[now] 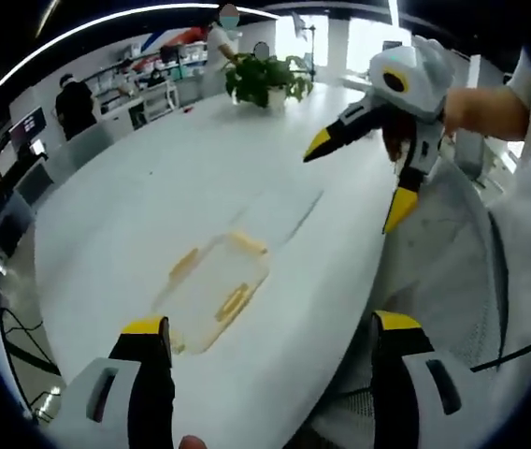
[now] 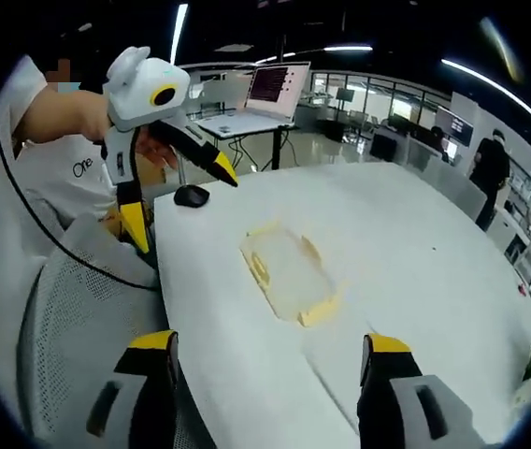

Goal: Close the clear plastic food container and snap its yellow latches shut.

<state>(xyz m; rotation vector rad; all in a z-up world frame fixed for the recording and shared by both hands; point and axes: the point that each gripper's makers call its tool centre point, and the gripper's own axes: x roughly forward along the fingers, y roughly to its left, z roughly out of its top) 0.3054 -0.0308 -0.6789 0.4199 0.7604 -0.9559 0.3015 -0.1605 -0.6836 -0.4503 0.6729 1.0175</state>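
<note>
Container (image 1: 211,292) of clear plastic lies flat on the white counter (image 1: 153,187), ahead of both of your grippers and touched by neither. In the left gripper view it sits just beyond your left gripper (image 1: 270,337), a little toward that gripper's left jaw, with its long axis running diagonally away from you. Yellow latches (image 1: 233,301) show along its sides and ends; whether the lid is fully seated I cannot tell. Your left gripper stands wide open and empty, hanging low above the counter's near edge. Your right gripper (image 1: 357,182) is held higher and off to the right, also spread wide with nothing in it. In the right gripper view the container (image 2: 289,271) lies farther out between the jaws. By my reading, your left gripper is the nearer one, so it likely reaches the near latch first.
</note>
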